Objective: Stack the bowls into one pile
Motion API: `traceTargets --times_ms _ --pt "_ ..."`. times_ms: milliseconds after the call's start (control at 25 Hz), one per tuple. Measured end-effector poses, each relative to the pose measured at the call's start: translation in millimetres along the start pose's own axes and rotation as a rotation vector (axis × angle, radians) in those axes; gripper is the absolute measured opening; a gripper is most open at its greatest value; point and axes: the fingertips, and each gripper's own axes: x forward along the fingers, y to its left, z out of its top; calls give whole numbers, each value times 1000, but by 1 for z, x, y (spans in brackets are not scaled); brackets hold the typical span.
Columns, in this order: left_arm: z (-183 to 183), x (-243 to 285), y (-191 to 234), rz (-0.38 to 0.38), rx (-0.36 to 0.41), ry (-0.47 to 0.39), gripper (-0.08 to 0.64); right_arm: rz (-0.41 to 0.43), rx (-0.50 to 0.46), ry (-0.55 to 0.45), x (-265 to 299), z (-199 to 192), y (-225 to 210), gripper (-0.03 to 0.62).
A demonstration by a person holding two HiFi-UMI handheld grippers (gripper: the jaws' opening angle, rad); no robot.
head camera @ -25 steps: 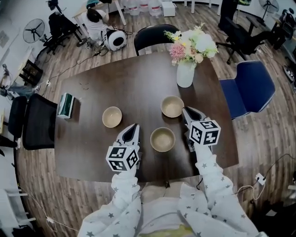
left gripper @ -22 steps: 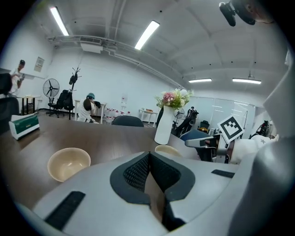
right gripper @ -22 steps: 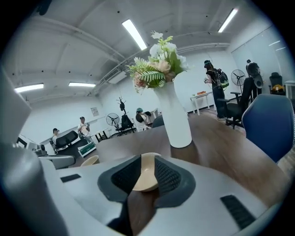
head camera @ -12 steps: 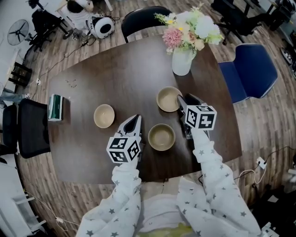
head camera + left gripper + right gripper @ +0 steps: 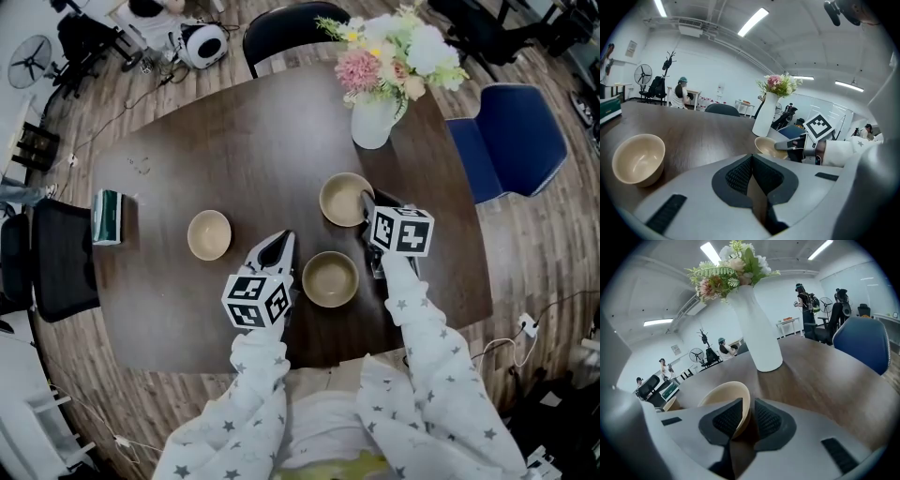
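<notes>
Grey right gripper (image 5: 749,409): jaws closing with the rim of the far bowl (image 5: 723,404) between them, one pad inside the bowl and one outside. A thin dark gap shows at the outer pad, so the rim is not clamped.
Grey left gripper (image 5: 752,158): jaws together with nothing between them, low over the table (image 5: 234,141) just left of the near bowl (image 5: 330,278).
Tan far bowl: upright and empty on the table, on the person's side of the vase (image 5: 372,124).
Tan near bowl: upright and empty between the two grippers, near the far bowl but not touching it.
Tan left bowl (image 5: 208,234): upright and empty, alone on the left, apart from the other two.
Dark table: brown wood with rounded corners; none of the bowls is stacked.
White vase: holds pink and white flowers (image 5: 394,56) and stands near the far edge.
Green box (image 5: 108,217): lies at the table's left edge.
Blue chair (image 5: 511,150): stands off the table's right side.
</notes>
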Motion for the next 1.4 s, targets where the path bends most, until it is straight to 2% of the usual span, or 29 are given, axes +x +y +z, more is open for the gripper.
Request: traceTargets --times_ms 200,440,680,960,1400 --pt "0 -1 -4 -6 2 8 26 -17 -19 11 1 0 0 37" --pt "1 -3 -1 2 6 3 26 -18 -12 2 -3 4 1 37" --pt "0 -12 -2 7 15 -7 26 50 6 -25 -14 11 15 37" --pt "0 -35 -5 31 16 -35 26 122 -24 -33 -41 13 37 37" --pt "-3 -67 -5 70 4 -73 26 245 -111 29 -67 -13 75 37"
